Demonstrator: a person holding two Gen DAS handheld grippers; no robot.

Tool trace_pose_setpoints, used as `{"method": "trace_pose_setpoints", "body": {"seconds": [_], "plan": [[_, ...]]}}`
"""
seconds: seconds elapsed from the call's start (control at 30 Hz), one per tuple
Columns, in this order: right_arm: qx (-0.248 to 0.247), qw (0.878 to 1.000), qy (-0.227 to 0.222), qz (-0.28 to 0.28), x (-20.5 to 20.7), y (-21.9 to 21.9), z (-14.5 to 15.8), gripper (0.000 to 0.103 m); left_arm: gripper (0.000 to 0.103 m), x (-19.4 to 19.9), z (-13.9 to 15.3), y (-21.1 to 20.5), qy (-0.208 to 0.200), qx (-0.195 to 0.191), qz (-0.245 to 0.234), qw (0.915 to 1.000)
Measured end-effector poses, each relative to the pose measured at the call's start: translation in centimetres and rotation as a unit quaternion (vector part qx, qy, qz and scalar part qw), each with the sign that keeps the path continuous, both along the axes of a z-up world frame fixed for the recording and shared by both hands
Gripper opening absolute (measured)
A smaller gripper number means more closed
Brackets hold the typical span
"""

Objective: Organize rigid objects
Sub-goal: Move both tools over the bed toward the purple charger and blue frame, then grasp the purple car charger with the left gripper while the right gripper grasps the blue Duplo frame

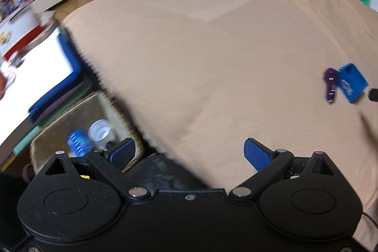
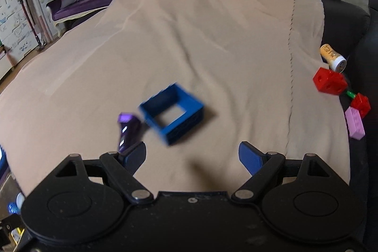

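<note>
— Grippers, how do they stand?
— Left gripper and right gripper both gape wide, holding nothing.
— And the blue frame?
— On the beige cloth, at twelve o'clock from the right gripper, purple piece just beside it.

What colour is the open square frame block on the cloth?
Blue; the open square frame block shows best in the right wrist view.

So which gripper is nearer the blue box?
Right. The right gripper hovers just short of the blue box; from the left gripper the box sits far off to the side.
</note>
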State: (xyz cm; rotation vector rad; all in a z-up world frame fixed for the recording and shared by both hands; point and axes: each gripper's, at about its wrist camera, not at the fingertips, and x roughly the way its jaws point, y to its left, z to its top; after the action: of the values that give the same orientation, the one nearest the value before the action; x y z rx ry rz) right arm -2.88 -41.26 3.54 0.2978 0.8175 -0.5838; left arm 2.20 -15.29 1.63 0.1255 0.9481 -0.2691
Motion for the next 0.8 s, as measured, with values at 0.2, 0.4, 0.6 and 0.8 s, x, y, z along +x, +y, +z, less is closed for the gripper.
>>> {"method": "trace_pose_setpoints", "body": {"seconds": [0.2, 0.4, 0.6, 0.8], "plan": [[0.012, 0.999, 0.002, 0.031, 1.5, -2.0, -0.6, 0.089, 0.096, 0.5, 1.0, -4.8, -0.004, 0.002, -0.054, 0.9985], [0.002, 0.998, 0.017, 0.063, 4.6, -2.7, -2.3, 0.092, 0.096, 0.5, 1.1, -8.0, -0.006, 0.008, -0.098, 0.9951], [-0.017, 0.996, 0.013, 0.089, 7.0, -3.3, -3.6, 0.086, 0.096, 0.1, 0.6, -10.4, -0.012, 0.018, -0.130, 0.9913], [0.015, 0.997, -0.016, 0.068, 5.8, -4.8, -4.0, 0.072, 0.096, 0.9, 0.6, -12.8, -0.005, 0.006, -0.139, 0.9903]]}}
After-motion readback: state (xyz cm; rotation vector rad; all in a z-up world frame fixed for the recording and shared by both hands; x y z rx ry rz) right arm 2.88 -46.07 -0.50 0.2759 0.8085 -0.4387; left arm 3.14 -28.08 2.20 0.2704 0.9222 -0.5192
